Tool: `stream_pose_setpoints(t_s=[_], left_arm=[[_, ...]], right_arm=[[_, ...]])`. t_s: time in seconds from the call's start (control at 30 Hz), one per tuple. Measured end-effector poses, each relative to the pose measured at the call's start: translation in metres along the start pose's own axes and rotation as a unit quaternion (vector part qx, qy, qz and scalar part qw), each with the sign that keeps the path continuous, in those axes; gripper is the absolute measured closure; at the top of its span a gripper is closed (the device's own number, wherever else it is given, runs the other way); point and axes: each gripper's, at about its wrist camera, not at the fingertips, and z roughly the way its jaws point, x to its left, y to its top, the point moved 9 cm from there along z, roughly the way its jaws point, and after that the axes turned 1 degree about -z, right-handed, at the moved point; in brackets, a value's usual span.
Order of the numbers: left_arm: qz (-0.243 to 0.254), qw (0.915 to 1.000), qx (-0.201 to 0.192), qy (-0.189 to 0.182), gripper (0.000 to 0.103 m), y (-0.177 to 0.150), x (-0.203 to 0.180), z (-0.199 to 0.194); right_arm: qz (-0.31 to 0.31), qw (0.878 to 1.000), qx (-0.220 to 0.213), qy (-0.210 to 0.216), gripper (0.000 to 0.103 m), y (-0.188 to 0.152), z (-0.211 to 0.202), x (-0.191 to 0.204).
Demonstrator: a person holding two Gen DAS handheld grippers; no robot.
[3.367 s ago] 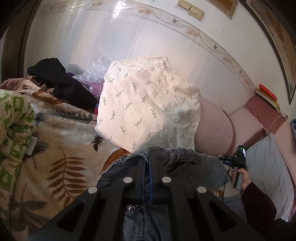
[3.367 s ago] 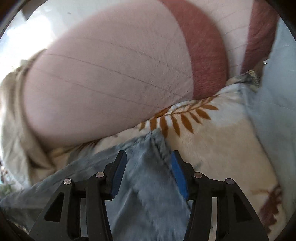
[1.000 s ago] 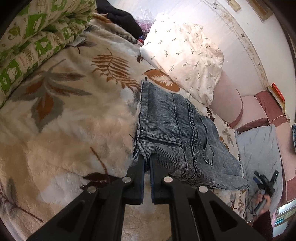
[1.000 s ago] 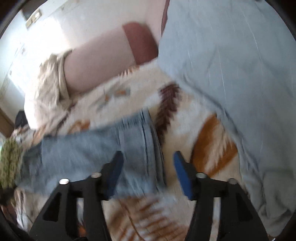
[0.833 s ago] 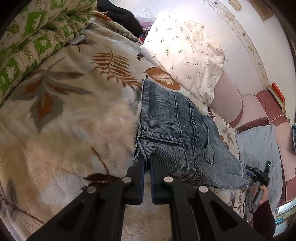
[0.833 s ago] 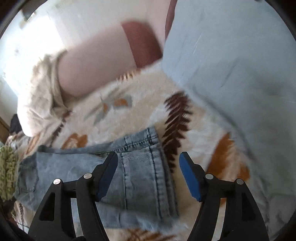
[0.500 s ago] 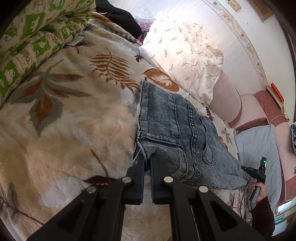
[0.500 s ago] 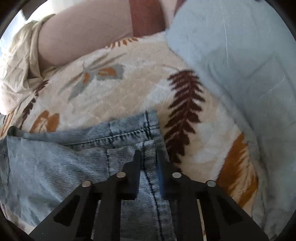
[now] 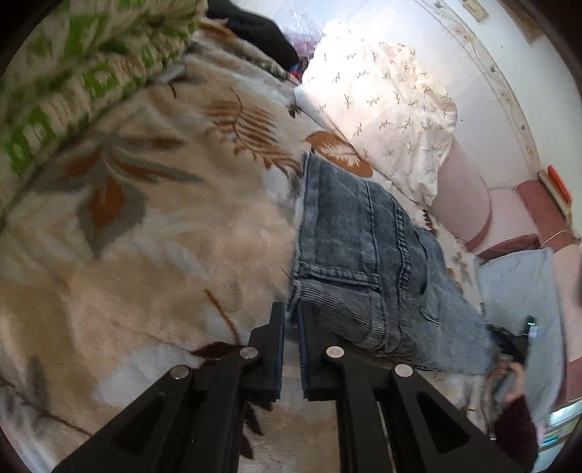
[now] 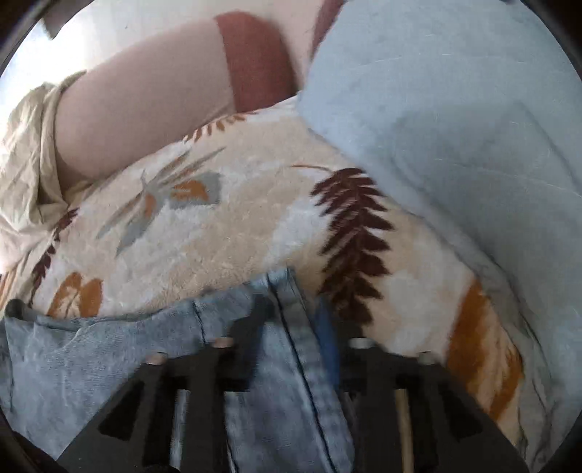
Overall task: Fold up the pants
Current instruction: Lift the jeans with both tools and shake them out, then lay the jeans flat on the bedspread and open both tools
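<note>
The blue denim pants lie folded lengthwise on a fluffy leaf-print blanket. My left gripper is shut on the near corner of the pants' waistband, low over the blanket. In the right wrist view, my right gripper is blurred by motion; its fingers straddle the hem end of the pants, slightly apart around the cloth. The right gripper also shows far right in the left wrist view, held in a hand.
A white sprigged pillow and a pink bolster lie beyond the pants. A light blue pillow is at the right. A green patterned quilt and dark clothes lie at the far left.
My left gripper stays shut on the waistband corner. My right gripper closed on the hem half a second ago; now its jaws stand slightly wider and the view is blurred by motion.
</note>
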Motion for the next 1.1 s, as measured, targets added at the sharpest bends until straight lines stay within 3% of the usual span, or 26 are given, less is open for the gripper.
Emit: stream_pose_setpoints(t_s=[0.1,0.17,0.3,0.37,0.57,0.7,0.83,1.0,1.1], left_arm=[[0.019,0.9987,-0.037,0.030,0.092,0.008,0.002,-0.018],[0.030,0.9957,-0.077,0.043,0.092,0.016,0.002,-0.036],[0.076,0.9870,-0.139,0.025,0.092,0.026,-0.027,-0.062],[0.103,0.9837,-0.147,0.008,0.092,0.027,-0.051,-0.060],[0.153,0.9815,-0.111,-0.033,0.092,0.004,-0.132,-0.025],[0.180,0.9793,-0.089,-0.025,0.092,-0.013,-0.163,-0.001],[0.206,0.9772,-0.052,-0.003,0.092,-0.035,-0.171,0.026],[0.232,0.9713,0.023,0.050,0.092,-0.064,-0.157,0.065],[0.267,0.9616,0.021,0.059,0.090,-0.071,-0.155,0.071]], right_arm=[[-0.022,0.999,-0.031,0.014,0.067,-0.008,-0.038,0.007],[-0.043,0.997,-0.032,0.048,0.066,-0.022,-0.061,0.029],[-0.063,0.993,-0.016,0.097,0.062,-0.059,-0.084,0.076],[-0.067,0.991,0.004,0.118,0.062,-0.082,-0.085,0.102],[-0.116,0.977,0.023,0.180,0.062,-0.130,-0.111,0.176],[-0.118,0.976,-0.014,0.181,0.063,-0.125,-0.130,0.188],[-0.094,0.983,-0.025,0.153,0.072,-0.113,-0.122,0.167],[-0.103,0.986,0.022,0.130,0.078,-0.129,-0.090,0.159],[-0.114,0.984,0.068,0.123,0.078,-0.150,-0.073,0.158]])
